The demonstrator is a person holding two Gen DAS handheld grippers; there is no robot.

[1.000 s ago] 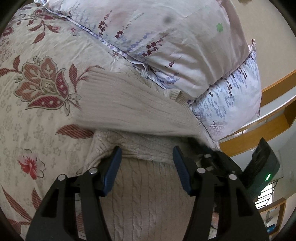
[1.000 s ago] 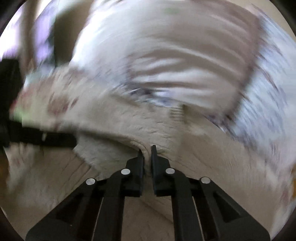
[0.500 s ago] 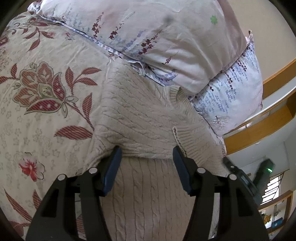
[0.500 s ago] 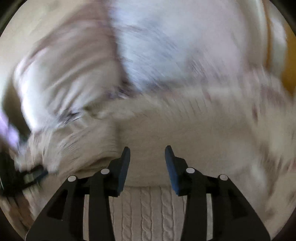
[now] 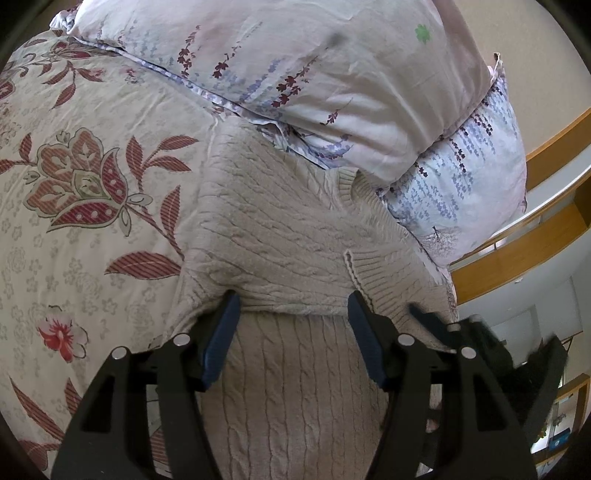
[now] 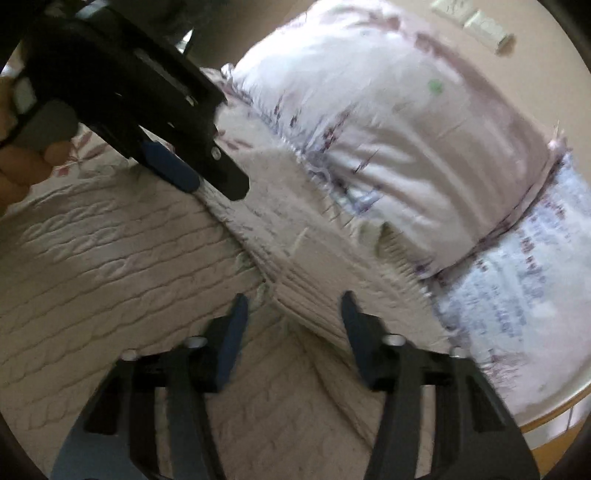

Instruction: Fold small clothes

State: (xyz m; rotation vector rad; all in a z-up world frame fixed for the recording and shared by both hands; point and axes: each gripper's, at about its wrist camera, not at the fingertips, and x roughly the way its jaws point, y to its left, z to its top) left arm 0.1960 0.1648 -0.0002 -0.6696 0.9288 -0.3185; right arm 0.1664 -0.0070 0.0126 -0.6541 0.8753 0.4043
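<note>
A beige cable-knit sweater (image 5: 288, 236) lies on the floral bedspread (image 5: 74, 221) with a sleeve folded across its body; its ribbed cuff (image 5: 384, 273) lies at the right. It also shows in the right wrist view (image 6: 110, 266). My left gripper (image 5: 291, 314) is open just above the folded sleeve's edge and holds nothing. It also shows in the right wrist view (image 6: 207, 184), top left. My right gripper (image 6: 291, 314) is open and empty over the ribbed cuff (image 6: 314, 295).
Two floral pillows (image 5: 332, 74) are stacked right behind the sweater. They also show in the right wrist view (image 6: 406, 129). A wooden bed rail (image 5: 517, 251) runs at the right, with the room beyond. A wall socket (image 6: 469, 18) shows top right.
My right gripper, shut on the sleeve one second ago, has opened and let it go folded across the sweater, then drawn back. My left gripper has stayed open and nearly still.
</note>
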